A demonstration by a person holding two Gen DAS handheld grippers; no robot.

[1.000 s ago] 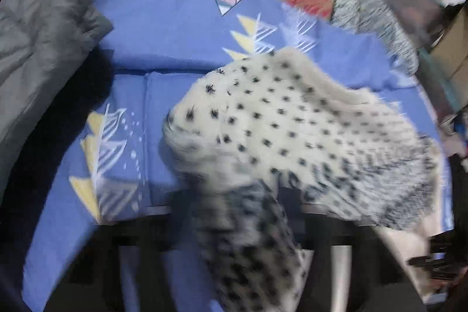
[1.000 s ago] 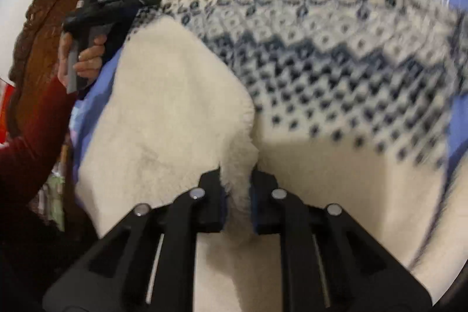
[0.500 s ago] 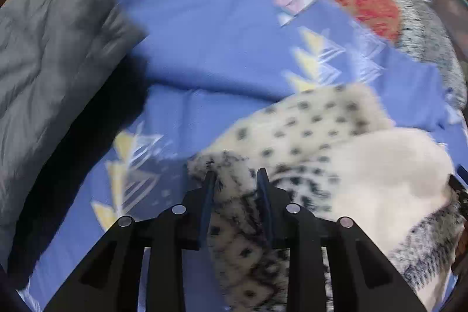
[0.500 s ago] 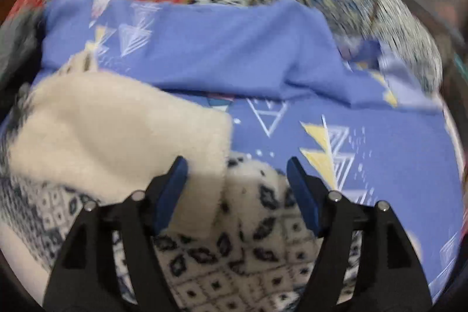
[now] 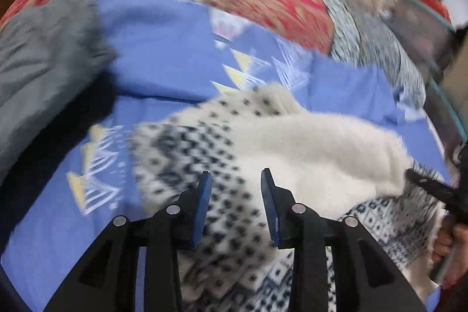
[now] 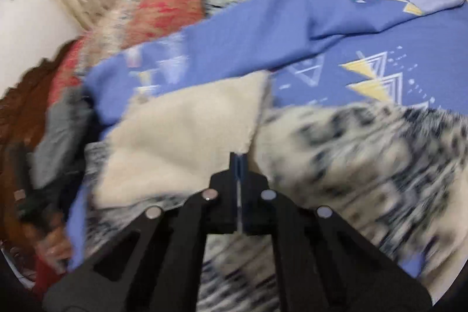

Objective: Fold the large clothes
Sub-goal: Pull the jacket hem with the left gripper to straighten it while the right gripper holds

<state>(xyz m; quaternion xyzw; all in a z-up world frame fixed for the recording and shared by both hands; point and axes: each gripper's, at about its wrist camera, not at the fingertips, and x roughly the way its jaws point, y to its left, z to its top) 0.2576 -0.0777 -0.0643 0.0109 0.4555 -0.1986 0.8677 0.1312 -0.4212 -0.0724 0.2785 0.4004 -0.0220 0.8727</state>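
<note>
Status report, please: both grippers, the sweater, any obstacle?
Left gripper open over the patterned sweater. Right gripper shut, nothing visibly between pads. Grey garment lies apart, on the left.

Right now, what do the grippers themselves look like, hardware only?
Both match: the left gripper and right gripper have matte black angular linkage arms with cut-out slots, round silver pivot pins, and flat blue finger pads. No cables or markings visible.
</note>
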